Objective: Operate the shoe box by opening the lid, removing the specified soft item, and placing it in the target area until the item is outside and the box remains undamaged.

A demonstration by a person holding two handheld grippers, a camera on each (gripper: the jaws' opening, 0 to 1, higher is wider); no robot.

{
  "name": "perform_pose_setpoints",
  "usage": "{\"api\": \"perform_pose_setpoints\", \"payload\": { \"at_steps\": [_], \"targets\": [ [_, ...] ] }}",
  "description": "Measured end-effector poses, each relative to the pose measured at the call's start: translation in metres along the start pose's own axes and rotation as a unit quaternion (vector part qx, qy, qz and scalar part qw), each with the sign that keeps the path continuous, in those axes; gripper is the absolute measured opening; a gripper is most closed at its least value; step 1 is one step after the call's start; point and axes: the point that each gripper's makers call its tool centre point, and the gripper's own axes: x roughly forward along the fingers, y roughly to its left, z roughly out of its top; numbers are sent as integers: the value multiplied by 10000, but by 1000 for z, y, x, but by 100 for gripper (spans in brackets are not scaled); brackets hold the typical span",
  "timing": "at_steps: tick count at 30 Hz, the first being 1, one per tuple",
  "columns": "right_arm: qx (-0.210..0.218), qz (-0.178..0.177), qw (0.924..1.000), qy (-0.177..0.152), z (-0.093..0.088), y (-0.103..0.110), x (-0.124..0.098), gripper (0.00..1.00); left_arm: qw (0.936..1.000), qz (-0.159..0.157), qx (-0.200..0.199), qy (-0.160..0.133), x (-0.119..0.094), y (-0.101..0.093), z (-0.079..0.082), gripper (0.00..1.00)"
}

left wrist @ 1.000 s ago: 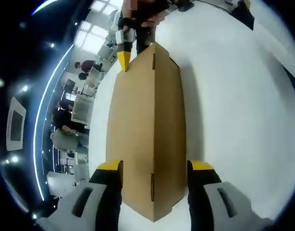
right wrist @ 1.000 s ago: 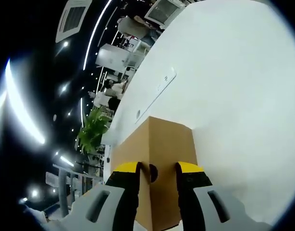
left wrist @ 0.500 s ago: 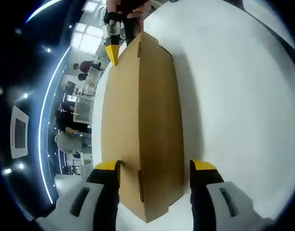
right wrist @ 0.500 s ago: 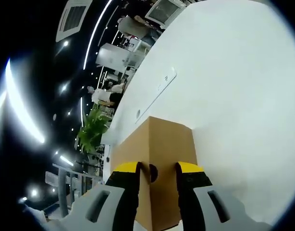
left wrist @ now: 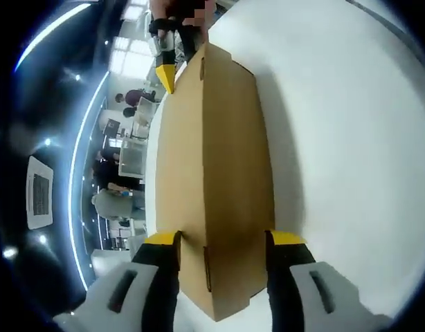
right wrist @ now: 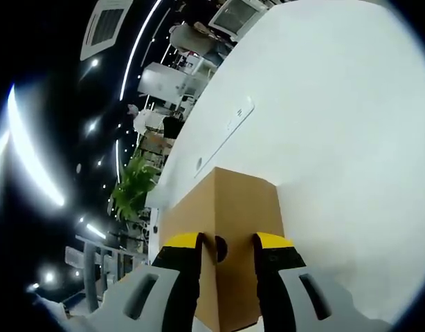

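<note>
Left gripper view: we straddle one end of the closed shoe box [left wrist: 212, 166] with our left gripper [left wrist: 221, 242], its jaws spread wide at lower centre.
At top left, our right gripper [left wrist: 165, 72] meets the box's far end. In the right gripper view, the right gripper's jaws sit either side of a corner edge of the box at lower centre, but whether they pinch it we cannot tell; the box rests on the white table [right wrist: 337, 124].

The shoe box [left wrist: 212, 166] stood closed, its contents hidden. Its near end was cut off between the jaws in the right gripper view, where the counter [right wrist: 337, 104] ran past the edge. Background figures in the left gripper view were too small to make out.
</note>
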Motion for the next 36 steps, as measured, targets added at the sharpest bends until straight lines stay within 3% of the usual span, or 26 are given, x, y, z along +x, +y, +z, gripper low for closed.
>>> {"api": "perform_pose_setpoints", "payload": {
  "at_steps": [3,25,28,29,33,36],
  "targets": [
    [-4,3,10000,-4,1,-1,1,28,10000,85,15,-1,0,4,0,43],
    [-146,-85,9998,-82,0,2,-1,30,10000,96,-1,-23,0,4,1,42],
    [-427,-237,9987,-106,2,1,0,32,9999,94,-1,-51,0,4,1,41],
    [-824,-376,9957,-173,5,2,-2,32,9999,95,-9,-57,0,4,1,41],
    [-1117,-323,9931,-181,5,15,-3,35,9999,87,-17,-57,0,4,2,42],
    [-1600,-375,9858,-334,14,27,-8,39,9999,93,0,-53,0,4,2,42]
  ]
}}
